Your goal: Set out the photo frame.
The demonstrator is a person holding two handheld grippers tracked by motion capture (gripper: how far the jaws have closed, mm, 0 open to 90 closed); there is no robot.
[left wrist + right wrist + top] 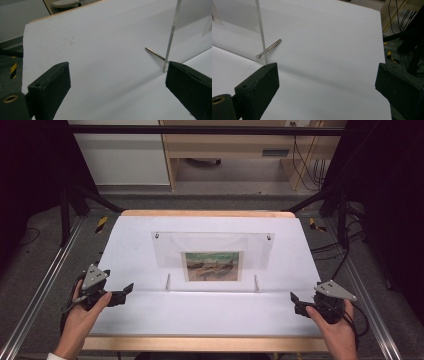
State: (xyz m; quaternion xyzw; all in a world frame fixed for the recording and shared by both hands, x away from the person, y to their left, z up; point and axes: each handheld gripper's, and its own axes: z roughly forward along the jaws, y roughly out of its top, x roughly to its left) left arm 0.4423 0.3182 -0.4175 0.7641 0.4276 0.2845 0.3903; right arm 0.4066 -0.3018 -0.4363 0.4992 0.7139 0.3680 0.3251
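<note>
Both jaws wide apart, empty: left gripper (pixel 119 294) and right gripper (pixel 299 303) flank clear upright acrylic picture frame (pixel 212 242) on white worktop (pixel 210 315), its edges hard to trace.

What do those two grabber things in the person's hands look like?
Each hand holds a black gripper. The left gripper and the right gripper both carry a grey three-cornered plate on top and trail a black cable. Up close, the jaws are chunky black blocks with small round holes, and a brass-coloured ring sits at the base. A bit of white sleeve shows at the left wrist.
</note>
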